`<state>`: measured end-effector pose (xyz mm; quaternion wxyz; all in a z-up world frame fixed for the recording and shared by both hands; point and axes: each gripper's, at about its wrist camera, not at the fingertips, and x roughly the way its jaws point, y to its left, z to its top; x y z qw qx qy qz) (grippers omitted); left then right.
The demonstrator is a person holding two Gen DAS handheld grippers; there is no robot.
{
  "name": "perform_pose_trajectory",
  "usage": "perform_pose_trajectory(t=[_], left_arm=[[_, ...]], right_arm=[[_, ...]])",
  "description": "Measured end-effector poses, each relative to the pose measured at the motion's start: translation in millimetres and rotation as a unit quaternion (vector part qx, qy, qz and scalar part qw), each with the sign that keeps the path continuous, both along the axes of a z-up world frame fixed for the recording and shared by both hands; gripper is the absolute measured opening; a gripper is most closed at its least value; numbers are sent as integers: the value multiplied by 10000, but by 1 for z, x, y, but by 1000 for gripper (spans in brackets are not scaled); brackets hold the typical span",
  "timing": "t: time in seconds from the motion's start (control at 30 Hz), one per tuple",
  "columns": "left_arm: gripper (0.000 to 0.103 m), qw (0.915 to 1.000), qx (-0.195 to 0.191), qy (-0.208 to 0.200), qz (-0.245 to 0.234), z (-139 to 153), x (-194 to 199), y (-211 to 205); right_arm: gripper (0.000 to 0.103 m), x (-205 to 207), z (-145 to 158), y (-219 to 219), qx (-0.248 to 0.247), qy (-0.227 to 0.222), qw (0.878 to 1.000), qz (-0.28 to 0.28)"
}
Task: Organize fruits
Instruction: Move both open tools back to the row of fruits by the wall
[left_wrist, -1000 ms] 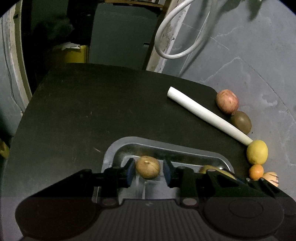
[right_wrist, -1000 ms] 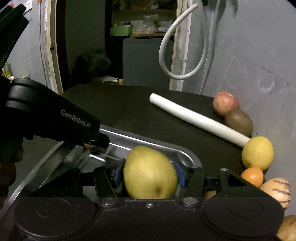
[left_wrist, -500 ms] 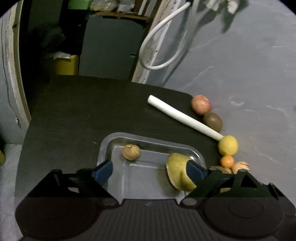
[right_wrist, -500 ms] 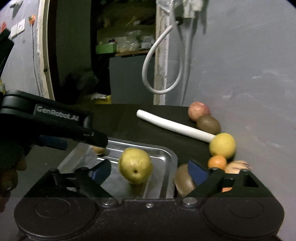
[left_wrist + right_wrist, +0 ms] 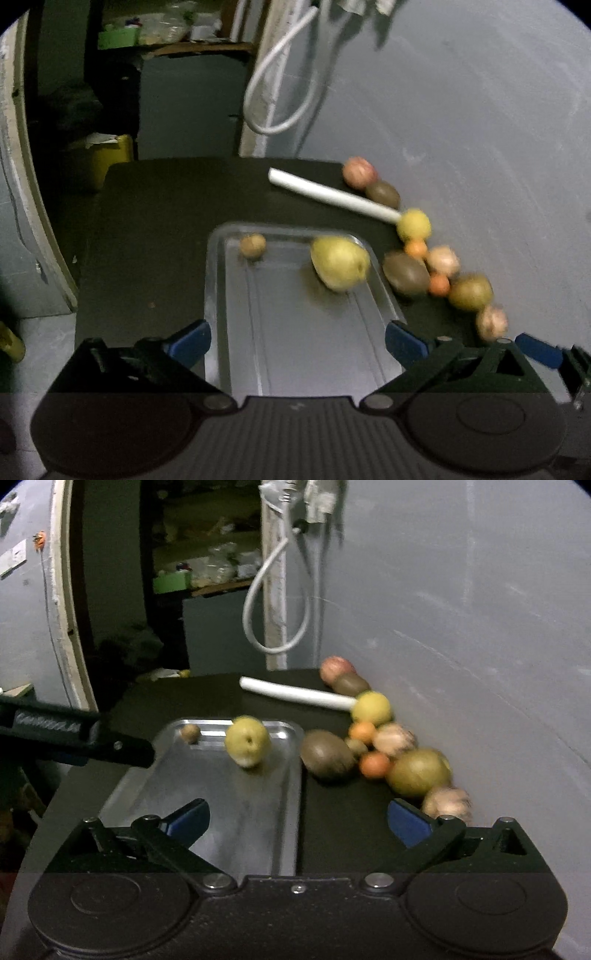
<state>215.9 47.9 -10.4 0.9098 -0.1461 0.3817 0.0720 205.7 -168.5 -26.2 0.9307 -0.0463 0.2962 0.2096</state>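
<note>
A black table stands against the grey wall, with a metal tray on it. In the tray lie a yellow pear and, at its far end, a small brown nut. More fruit is strung along the wall, right of the tray. The left gripper and right gripper are both spreading wide, empty.

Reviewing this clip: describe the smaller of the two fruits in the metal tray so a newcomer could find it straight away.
Start at the metal tray on the black tabletop. Two fruits sit near its far end; look to the far left corner for the small brown round fruit. It is much smaller and darker than the yellow-green pear beside it, and lies apart from it.
</note>
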Motion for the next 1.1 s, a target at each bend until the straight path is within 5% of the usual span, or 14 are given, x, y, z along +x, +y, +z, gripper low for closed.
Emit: perform_pose_trajectory(t=[0.3,0.63,0.87,1.1], left_arm=[[102,9965,46,415,-731,-20,-34,-29],[102,9832,161,653,-1695,-26,-29,-80],[102,9662,716,603,-2404,-19,1,-118],[102,9546,1405,393,-2598,-12,57,-116]], right_arm=[[102,-47,-16,-38,-55,281,9971,-709],[102,-68,-37,-72,-76,704,9835,-1664],[102,-58,-50,-96,185,1004,9647,-2430],[102,-26,-40,-98,867,841,9600,-2525]])
